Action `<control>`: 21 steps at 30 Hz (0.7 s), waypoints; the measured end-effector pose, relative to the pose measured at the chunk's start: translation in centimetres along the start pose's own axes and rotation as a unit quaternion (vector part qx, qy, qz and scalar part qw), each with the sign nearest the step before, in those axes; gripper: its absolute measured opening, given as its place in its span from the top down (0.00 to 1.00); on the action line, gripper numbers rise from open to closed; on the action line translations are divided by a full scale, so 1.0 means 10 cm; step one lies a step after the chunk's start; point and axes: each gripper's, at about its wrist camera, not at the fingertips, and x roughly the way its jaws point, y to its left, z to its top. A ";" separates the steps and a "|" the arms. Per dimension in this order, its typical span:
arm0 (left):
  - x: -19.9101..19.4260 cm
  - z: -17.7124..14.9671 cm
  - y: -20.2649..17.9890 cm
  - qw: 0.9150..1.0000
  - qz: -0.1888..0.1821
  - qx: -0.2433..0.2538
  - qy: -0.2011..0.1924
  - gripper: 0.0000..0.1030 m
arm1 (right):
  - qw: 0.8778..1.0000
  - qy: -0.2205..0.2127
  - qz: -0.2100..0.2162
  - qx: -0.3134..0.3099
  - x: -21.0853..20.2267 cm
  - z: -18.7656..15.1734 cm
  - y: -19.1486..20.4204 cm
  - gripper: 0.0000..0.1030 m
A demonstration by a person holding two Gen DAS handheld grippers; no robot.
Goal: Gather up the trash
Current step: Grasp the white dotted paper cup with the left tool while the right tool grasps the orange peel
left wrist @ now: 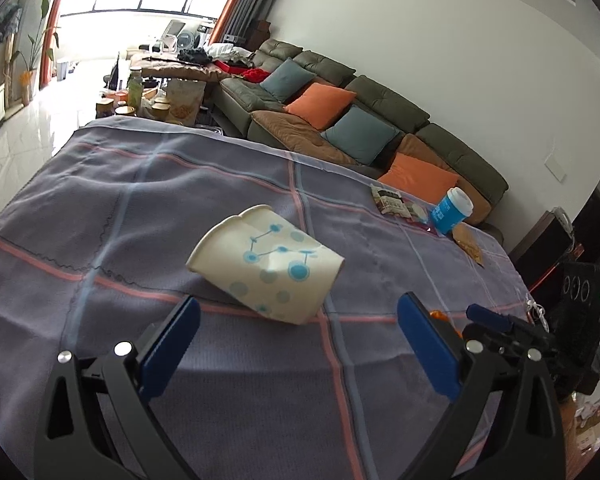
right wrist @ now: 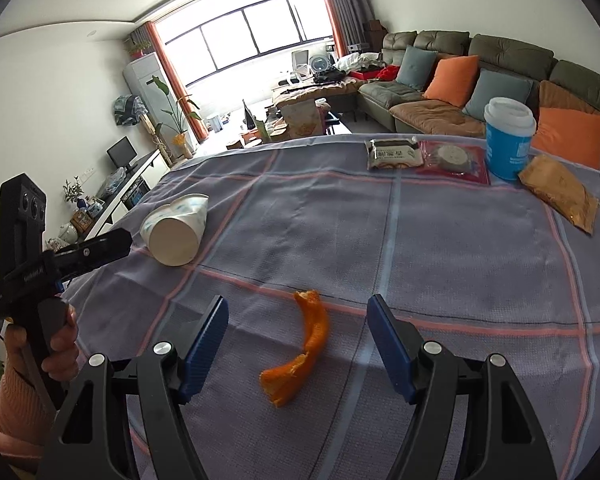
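Observation:
A dented white paper cup point(left wrist: 266, 266) with blue dots lies on its side on the checked tablecloth point(left wrist: 140, 200), just beyond my left gripper point(left wrist: 300, 312), which is open with nothing between its fingers. In the right wrist view the same cup point(right wrist: 176, 230) lies at the left, in front of the left gripper's tip. A curled orange peel point(right wrist: 300, 350) lies on the cloth between the blue pads of my right gripper point(right wrist: 298, 314); the pads stand wide apart and do not touch it.
At the table's far right lie a blue cup with a white lid point(right wrist: 508, 140), a dark snack packet point(right wrist: 394, 154), a red-edged packet point(right wrist: 454, 158) and a brown packet point(right wrist: 558, 194). A sofa with cushions point(right wrist: 480, 80) stands beyond. A hand in a pink sleeve point(right wrist: 24, 376) holds the left gripper.

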 end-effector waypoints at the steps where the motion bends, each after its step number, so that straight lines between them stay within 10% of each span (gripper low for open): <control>1: 0.04 0.02 0.01 1.000 -0.006 -0.005 0.005 0.05 | 1.000 0.000 0.001 0.002 0.01 -0.01 0.00 0.31; 12: 0.27 0.21 0.29 0.994 -0.061 -0.085 0.027 0.05 | 1.000 0.008 0.007 0.013 0.05 -0.04 -0.06 0.31; 21: 0.50 0.21 0.45 0.985 -0.094 -0.135 0.053 0.32 | 1.000 0.016 0.011 0.004 0.07 -0.03 -0.05 0.32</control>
